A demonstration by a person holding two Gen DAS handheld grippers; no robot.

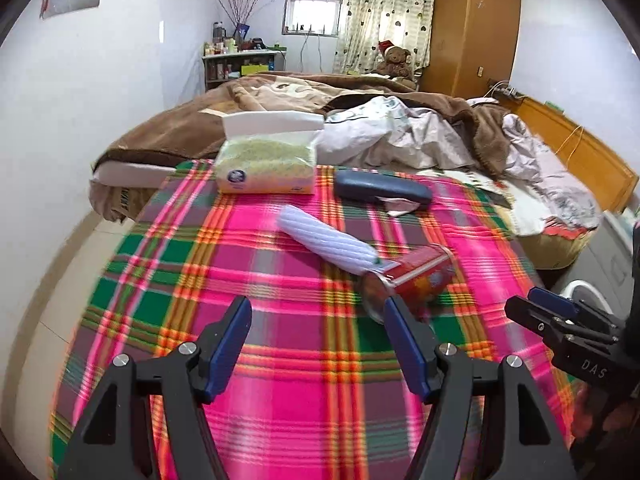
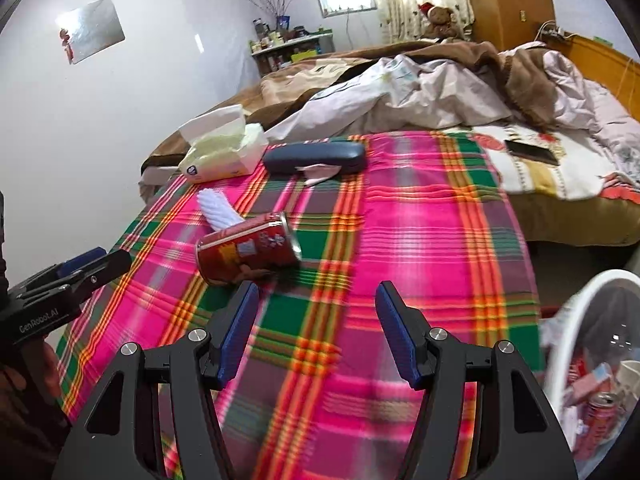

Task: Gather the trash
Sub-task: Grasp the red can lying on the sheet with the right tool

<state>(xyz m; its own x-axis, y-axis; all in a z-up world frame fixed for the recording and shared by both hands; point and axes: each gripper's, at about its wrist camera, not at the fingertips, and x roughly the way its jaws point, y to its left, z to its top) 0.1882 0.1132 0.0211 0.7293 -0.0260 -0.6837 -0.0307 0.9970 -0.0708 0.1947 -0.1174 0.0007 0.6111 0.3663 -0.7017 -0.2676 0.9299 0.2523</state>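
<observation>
A red snack can (image 1: 420, 280) (image 2: 248, 248) lies on its side on the pink plaid blanket (image 1: 280, 360) (image 2: 420, 240). A white ribbed wrapper (image 1: 324, 240) (image 2: 218, 210) lies just behind it, touching its end. A crumpled white paper (image 1: 396, 206) (image 2: 320, 172) pokes out from under a dark blue case (image 1: 380, 190) (image 2: 316, 156). My left gripper (image 1: 320, 340) (image 2: 110, 258) hovers open just short of the can, nothing between its fingers. My right gripper (image 2: 316, 320) (image 1: 528, 302) is open too, with the can just ahead of its left finger.
A tissue pack (image 1: 266, 164) (image 2: 222, 148) stands at the blanket's far edge. A white-rimmed bin (image 2: 580, 320) with a can and wrappers inside sits low on the right. Rumpled bedding (image 2: 420, 88) and a phone (image 2: 530, 152) lie beyond.
</observation>
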